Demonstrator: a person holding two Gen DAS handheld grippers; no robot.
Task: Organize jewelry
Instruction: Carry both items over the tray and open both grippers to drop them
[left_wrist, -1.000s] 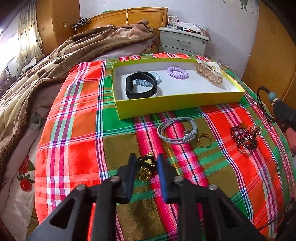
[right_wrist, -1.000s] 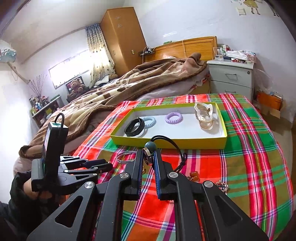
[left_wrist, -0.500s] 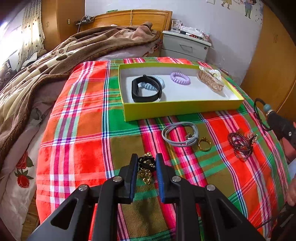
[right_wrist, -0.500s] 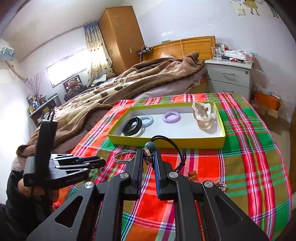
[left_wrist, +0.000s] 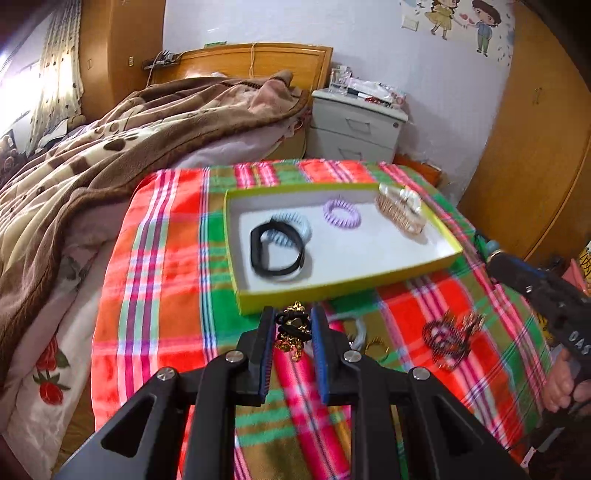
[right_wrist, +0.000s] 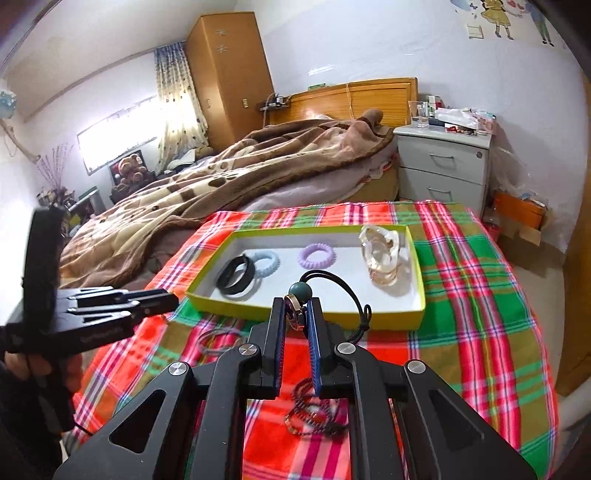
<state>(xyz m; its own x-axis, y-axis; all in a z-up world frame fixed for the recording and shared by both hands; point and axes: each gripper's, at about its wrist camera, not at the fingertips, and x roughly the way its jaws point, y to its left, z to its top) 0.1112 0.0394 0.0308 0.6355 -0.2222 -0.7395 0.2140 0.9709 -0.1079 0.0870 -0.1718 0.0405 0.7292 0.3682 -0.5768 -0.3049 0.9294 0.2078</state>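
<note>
— Gold and black, is that what I have on the left?

— Yes. My left gripper (left_wrist: 293, 325) pinches the black-and-gold chain piece (left_wrist: 293, 329), now lifted off the plaid blanket (left_wrist: 155, 280) and carried up to the near wall of the yellow box (left_wrist: 343, 288); a second ago it was low on the cloth, well short of the box

— And my right?

— My right gripper (right_wrist: 295, 314) stays pressed on the black cord necklace (right_wrist: 340, 284) with its green bead (right_wrist: 300, 290), just before the box's near rim, about where it was

— What lies inside the box?

— A black band (left_wrist: 275, 253), pale blue coil (left_wrist: 295, 227), purple coil (left_wrist: 341, 213) and clear claw clip (left_wrist: 400, 210), all unmoved
</note>
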